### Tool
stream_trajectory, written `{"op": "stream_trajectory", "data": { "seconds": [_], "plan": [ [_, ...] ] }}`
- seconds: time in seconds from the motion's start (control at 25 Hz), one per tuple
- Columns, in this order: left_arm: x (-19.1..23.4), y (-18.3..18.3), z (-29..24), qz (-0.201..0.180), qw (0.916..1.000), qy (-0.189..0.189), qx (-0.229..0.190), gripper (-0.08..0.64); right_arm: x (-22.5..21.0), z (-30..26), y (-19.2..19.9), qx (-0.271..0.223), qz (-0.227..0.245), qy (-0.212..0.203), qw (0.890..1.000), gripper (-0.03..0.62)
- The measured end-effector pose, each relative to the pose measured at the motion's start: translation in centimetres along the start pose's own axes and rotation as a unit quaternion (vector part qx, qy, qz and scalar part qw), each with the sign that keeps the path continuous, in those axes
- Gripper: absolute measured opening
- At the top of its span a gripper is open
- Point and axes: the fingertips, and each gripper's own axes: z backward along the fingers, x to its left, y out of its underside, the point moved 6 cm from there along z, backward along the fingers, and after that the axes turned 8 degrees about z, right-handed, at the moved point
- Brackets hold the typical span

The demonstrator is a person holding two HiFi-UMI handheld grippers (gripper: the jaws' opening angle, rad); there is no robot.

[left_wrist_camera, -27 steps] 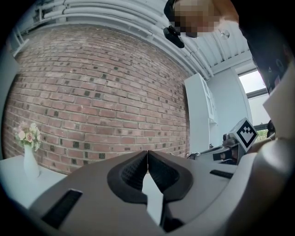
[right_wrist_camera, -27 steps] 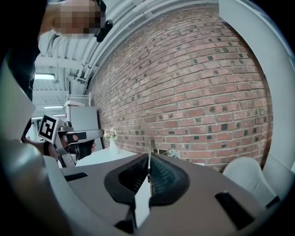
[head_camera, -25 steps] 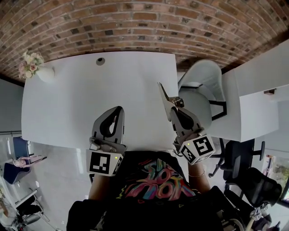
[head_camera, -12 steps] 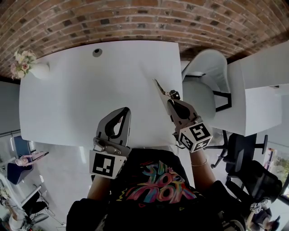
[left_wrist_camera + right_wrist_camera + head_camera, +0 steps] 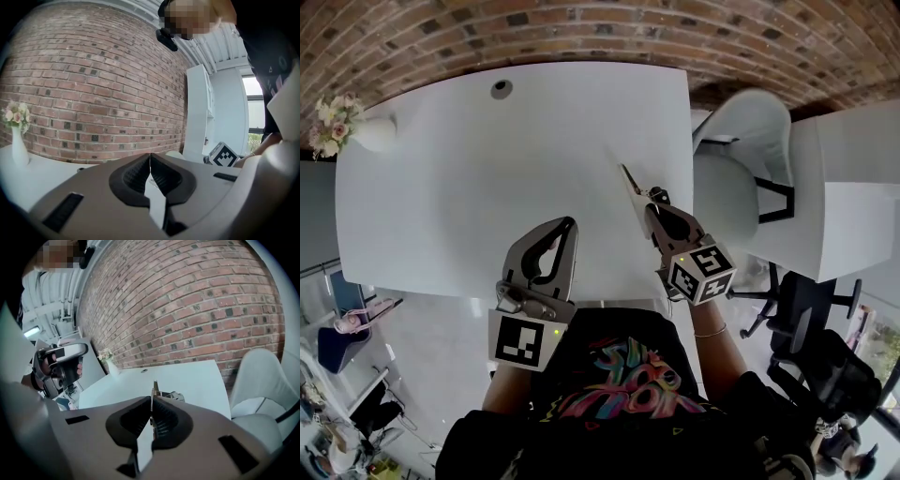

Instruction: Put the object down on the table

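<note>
The right gripper (image 5: 649, 204) hovers over the white surface (image 5: 478, 178), close to its right edge. Its 2 jaws are pressed nearly together on a thin metal object (image 5: 635, 184). In the head view, only a slim pointed strip of the object juts past the jaw tips toward the surface's far edge. The rest is covered by the gripper body, so what kind of tool it is cannot be made out. The right gripper view (image 5: 151, 401) shows a narrow upright blade (image 5: 154, 388) clamped between the ribbed pads. A small shiny part sits just beyond them, too small to identify. No view settles whether the object's tip touches the surface or hangs just above it.

The left gripper (image 5: 569, 225) is over the surface's near edge, left of the right one. In the left gripper view (image 5: 150, 157) its jaws meet at the tips with nothing between them, and only a pale sliver shows through the gap lower down.

A vase of flowers (image 5: 342, 131) stands at the surface's far-left corner, blurred by the lens. A round cable hole (image 5: 501, 89) sits near the far edge. A white chair (image 5: 741, 159) stands just off the right edge, partly cut off by a second white table.
</note>
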Motion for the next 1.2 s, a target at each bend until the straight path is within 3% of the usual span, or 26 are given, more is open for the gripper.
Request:
{"op": "stream_trajectory", "data": {
  "seconds": [0.28, 0.76, 1.2],
  "plan": [
    [0.9, 1.3, -1.4, 0.009, 0.9999, -0.007, 0.008, 0.025, -0.8, -1.7, 2.6, 0.028, -0.037, 0.000, 0.999, 0.025],
    [0.6, 3.0, -3.1, 0.019, 0.9996, 0.014, 0.016, 0.025, -2.0, -3.4, 3.9, 0.041, -0.065, -0.003, 0.997, 0.029],
    [0.8, 3.3, -2.6, 0.021, 0.9994, 0.001, 0.027, 0.025, -2.5, -4.5, 5.7, 0.012, -0.143, -0.030, 0.989, 0.041]
  ]
}}
